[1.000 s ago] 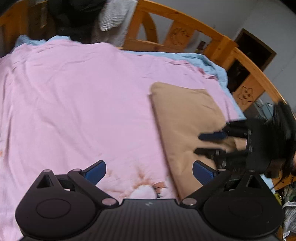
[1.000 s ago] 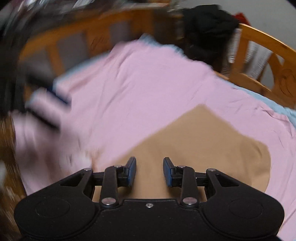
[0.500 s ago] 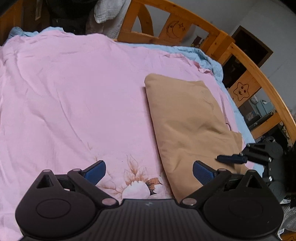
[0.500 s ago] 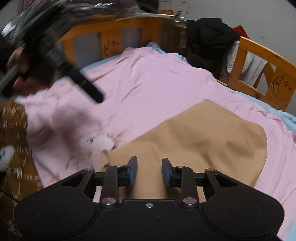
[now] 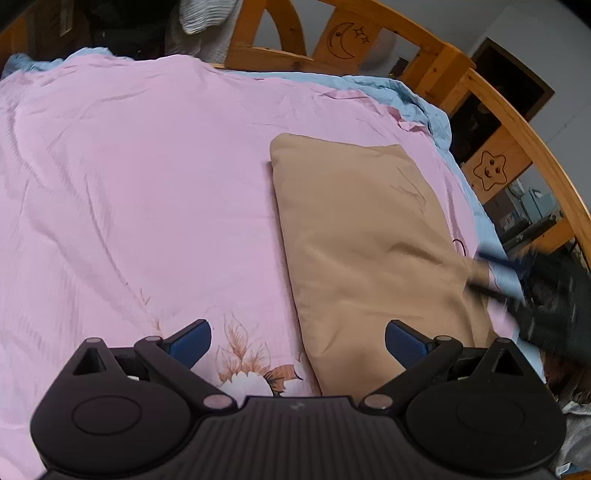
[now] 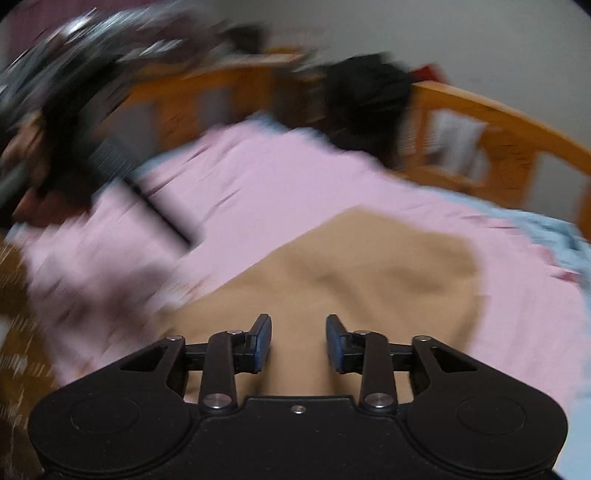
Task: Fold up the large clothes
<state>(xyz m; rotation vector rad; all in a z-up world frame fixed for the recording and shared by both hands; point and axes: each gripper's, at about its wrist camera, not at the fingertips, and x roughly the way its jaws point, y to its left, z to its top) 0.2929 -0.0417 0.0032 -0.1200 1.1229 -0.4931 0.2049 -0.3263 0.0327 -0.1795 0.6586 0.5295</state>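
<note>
A tan garment (image 5: 362, 236), folded into a long rectangle, lies flat on the pink sheet (image 5: 147, 184) toward the right side of the bed. My left gripper (image 5: 297, 328) hovers wide open over its near left corner, holding nothing. My right gripper (image 6: 298, 321) hangs over the garment (image 6: 369, 273) from the other side; its jaws are opening and nothing is pinched between them. In the left wrist view the right gripper (image 5: 487, 275) is a dark blur at the garment's right edge. The left gripper (image 6: 162, 218) is a blurred shape at the upper left of the right wrist view.
A wooden bed rail (image 5: 491, 107) with moon and star carvings curves around the far and right sides. Black clothes (image 6: 369, 99) and a white cloth (image 5: 207, 14) hang over it. A blue sheet (image 5: 424, 103) shows under the pink one. A flower print (image 5: 255, 365) lies near my left gripper.
The right gripper has drawn back from over the garment to its right edge, and its jaws stand wider. The left gripper has shifted slightly toward the garment's near corner, still open.
</note>
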